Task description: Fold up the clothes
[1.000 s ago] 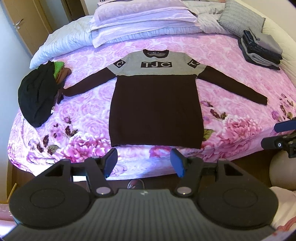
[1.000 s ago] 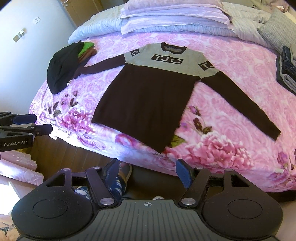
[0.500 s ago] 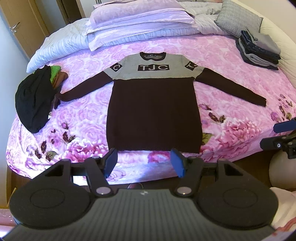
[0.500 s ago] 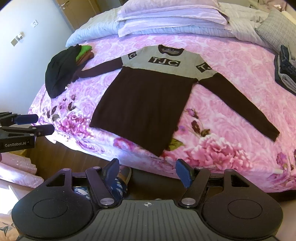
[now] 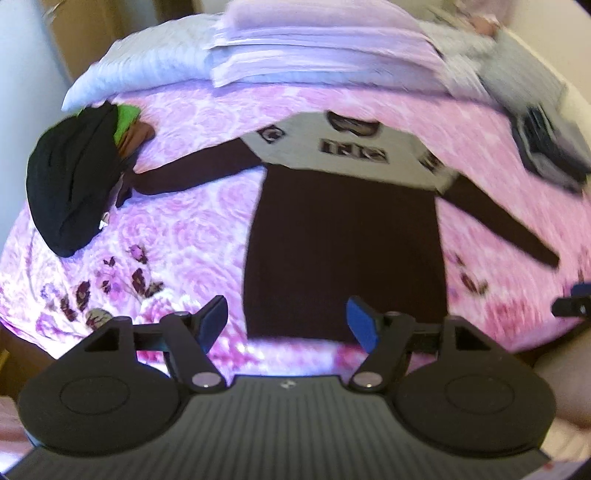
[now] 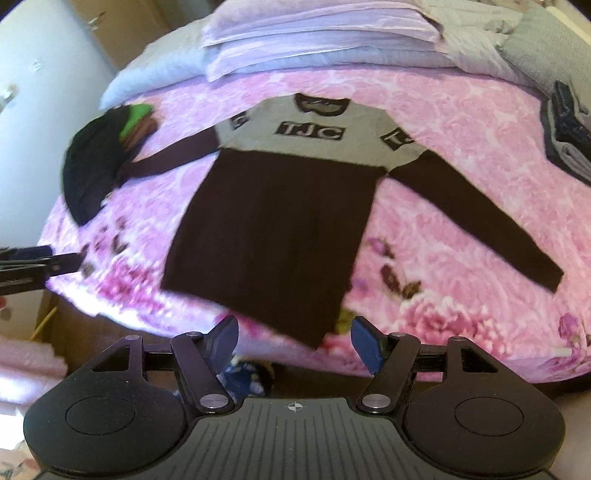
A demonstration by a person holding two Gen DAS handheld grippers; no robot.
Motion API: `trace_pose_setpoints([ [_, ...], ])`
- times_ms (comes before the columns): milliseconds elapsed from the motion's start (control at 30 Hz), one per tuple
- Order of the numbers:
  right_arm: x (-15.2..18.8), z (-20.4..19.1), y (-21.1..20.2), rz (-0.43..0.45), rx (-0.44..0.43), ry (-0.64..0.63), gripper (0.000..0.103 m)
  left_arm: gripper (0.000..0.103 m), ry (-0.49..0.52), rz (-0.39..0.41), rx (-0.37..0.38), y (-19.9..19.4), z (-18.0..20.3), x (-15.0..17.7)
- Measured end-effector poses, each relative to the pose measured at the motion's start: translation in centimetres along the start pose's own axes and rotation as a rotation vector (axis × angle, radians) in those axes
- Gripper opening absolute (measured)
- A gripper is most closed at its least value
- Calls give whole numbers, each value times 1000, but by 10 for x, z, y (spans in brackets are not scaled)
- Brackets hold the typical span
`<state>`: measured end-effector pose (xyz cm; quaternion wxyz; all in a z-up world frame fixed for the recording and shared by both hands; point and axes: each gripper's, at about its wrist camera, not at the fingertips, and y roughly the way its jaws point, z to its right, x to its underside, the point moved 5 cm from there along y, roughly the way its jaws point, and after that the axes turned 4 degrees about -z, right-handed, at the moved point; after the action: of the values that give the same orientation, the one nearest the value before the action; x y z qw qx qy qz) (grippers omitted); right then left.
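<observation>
Left wrist: one sweater (image 5: 343, 236), two sleeves spread.

sweater (image 6: 280, 221) flat on pink floral bedspread (image 6: 461, 122), sleeves spread, "TJC" on grey chest; right gripper (image 6: 293, 338) jaws apart, nothing between, above hem corner; left gripper (image 6: 40, 262) at frame's left edge

Bed (image 6: 461, 122) with pink floral cover fills mid-frame. Folded lilac bedding (image 6: 314, 40) at top centre. Pale wall (image 6: 40, 85) upper left, wooden door (image 6: 122, 26) beside it. Brown floor (image 6: 70, 336) lower left.
</observation>
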<state>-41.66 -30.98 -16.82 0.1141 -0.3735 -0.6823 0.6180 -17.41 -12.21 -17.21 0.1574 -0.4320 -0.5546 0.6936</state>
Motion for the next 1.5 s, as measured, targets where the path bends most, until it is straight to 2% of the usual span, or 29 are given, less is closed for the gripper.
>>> trace_pose_setpoints([
  [100, -32, 5, 17, 24, 23, 63, 65, 68, -117, 8, 23, 35, -52, -25],
  [267, -97, 21, 46, 64, 83, 207, 65, 67, -406, 40, 100, 109, -159, -73],
  [367, -133, 29, 68, 83, 114, 284, 65, 62, -542, 67, 97, 159, -214, -97],
  [467, -159, 36, 93, 95, 145, 335, 65, 60, -628, 105, 86, 208, -256, -119],
  [633, -167, 50, 133, 53, 222, 386, 65, 58, -777, 134, 40, 281, -305, -139],
  [800, -153, 69, 167, -8, 275, 433, 65, 57, -880, 164, 6, 325, -333, -145],
  [867, -145, 76, 179, -31, 282, 453, 65, 30, -891, 175, 4, 335, -337, -149],
  [900, -141, 79, 185, -42, 283, 460, 65, 3, -883, 179, 1, 337, -338, -152],
  [1000, -132, 83, 197, -57, 274, 477, 65, 3, -766, 246, -64, 320, -321, -176],
  [1067, -128, 87, 202, -58, 263, 488, 65, 3, -618, 333, -79, 296, -292, -206],
  [1133, -127, 92, 205, -57, 253, 499, 65, 3, -459, 431, -48, 268, -249, -237],
  [1233, -127, 105, 207, -49, 247, 524, 65, 3, -174, 567, 101, 223, -148, -279],
  [1300, -129, 114, 204, -30, 246, 537, 65, 3, -38, 616, 217, 203, -82, -292],
  [1333, -131, 118, 201, -16, 243, 543, 65, 4, 10, 625, 308, 196, -46, -296],
  [1367, -132, 123, 198, -4, 243, 547, 65, 5, 61, 617, 419, 191, -9, -296],
  [1400, -133, 127, 195, 5, 243, 551, 65, 10, 122, 598, 498, 191, 27, -293],
  [1433, -134, 131, 193, 11, 245, 557, 65, 14, 176, 570, 538, 194, 55, -286],
  [1500, -134, 138, 188, 16, 243, 564, 65, 18, 276, 490, 566, 208, 92, -266],
])
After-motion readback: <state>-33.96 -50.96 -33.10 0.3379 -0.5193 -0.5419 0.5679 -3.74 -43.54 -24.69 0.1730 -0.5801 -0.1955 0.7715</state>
